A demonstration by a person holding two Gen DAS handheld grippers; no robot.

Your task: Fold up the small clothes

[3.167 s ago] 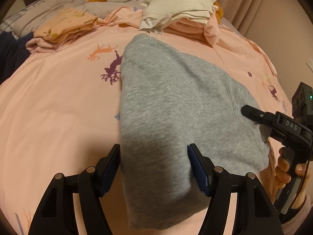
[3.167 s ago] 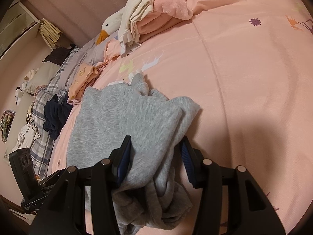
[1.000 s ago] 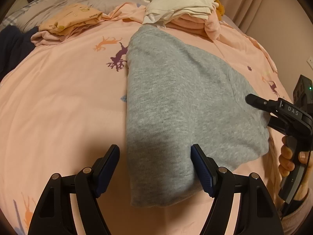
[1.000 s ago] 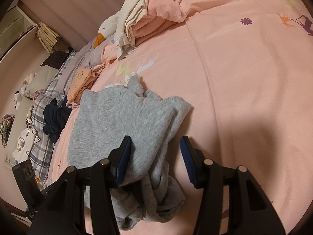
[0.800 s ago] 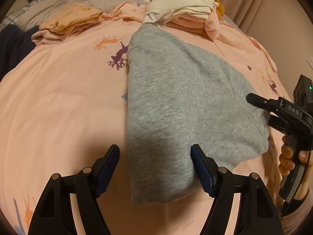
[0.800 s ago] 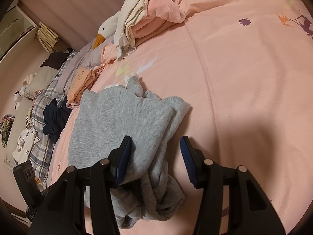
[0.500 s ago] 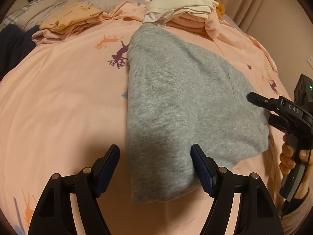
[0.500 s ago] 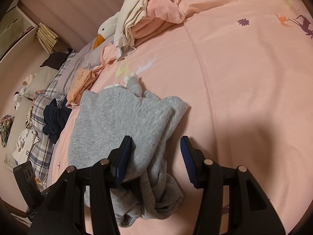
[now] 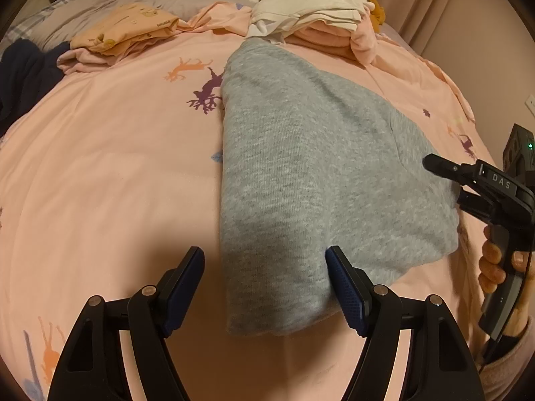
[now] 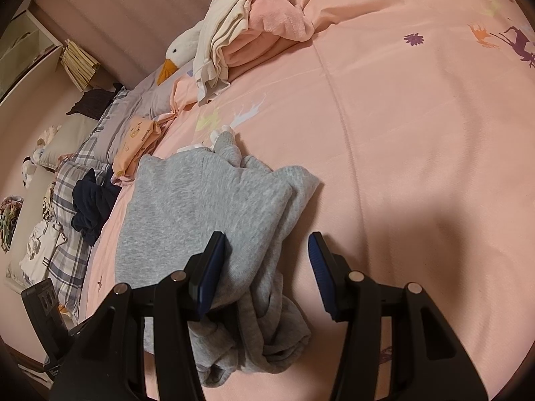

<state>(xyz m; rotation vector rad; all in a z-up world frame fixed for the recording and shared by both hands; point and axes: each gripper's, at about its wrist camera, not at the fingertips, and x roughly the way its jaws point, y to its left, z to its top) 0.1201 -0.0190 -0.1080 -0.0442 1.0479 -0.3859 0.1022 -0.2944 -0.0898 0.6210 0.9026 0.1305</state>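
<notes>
Grey garment (image 9: 311, 173): matt, fuzzy knitted cloth with a fine rib; bedsheet (image 9: 100, 173): smooth, matt printed cloth; left gripper (image 9: 264, 287): black matt plastic, blue textured pads (image 9: 344, 284), bare metal pivot pins

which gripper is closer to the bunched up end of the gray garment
Right. The right gripper is open directly over the bunched end of the gray garment. The left gripper, also open, straddles the smooth folded corner at the other side, away from the bunching.
</notes>
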